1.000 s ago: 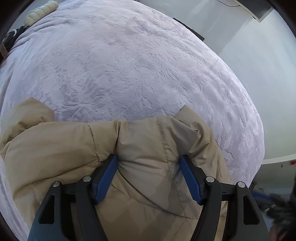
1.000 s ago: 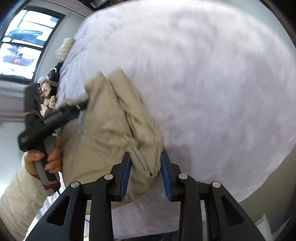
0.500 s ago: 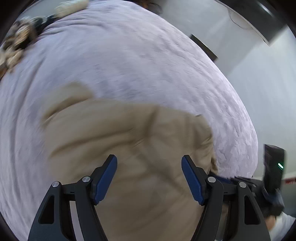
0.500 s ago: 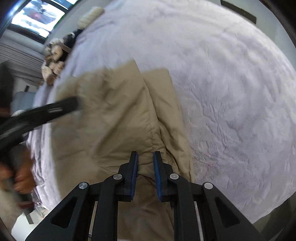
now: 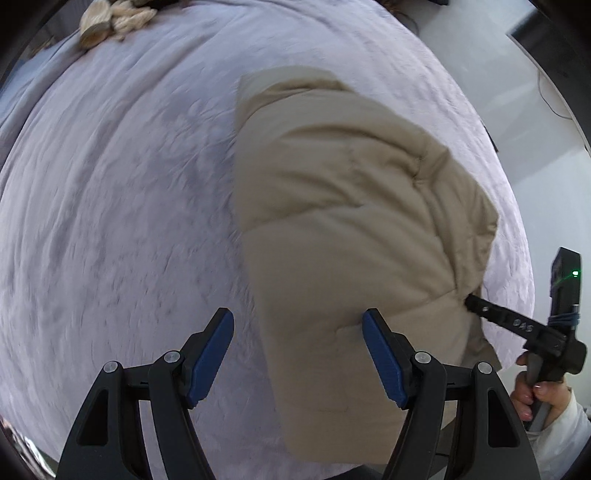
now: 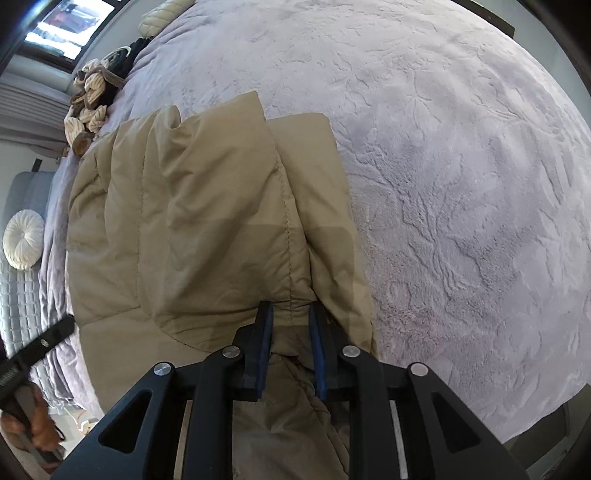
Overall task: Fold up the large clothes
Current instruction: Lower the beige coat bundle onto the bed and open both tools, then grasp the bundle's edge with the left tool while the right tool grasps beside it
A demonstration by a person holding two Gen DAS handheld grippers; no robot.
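Note:
A tan quilted jacket (image 5: 343, 229) lies folded on the lavender bed cover (image 5: 110, 206). My left gripper (image 5: 297, 332) is open and holds nothing; its right pad touches the jacket's near edge, its left pad is over bare cover. My right gripper (image 6: 291, 317) is shut on a fold of the jacket (image 6: 207, 206) at its near edge. The right gripper also shows in the left wrist view (image 5: 517, 325), pinching the jacket's right edge. The left gripper's tip shows at the left of the right wrist view (image 6: 40, 343).
Knitted cream and dark items (image 6: 92, 92) lie at the bed's far side, also in the left wrist view (image 5: 114, 18). A round white cushion (image 6: 24, 240) sits on a grey sofa at left. The bed edge and floor are to the right (image 6: 554, 424).
The left gripper has let go of the jacket and swung left, so the jacket now sits to its right. The right gripper closed on the jacket's edge.

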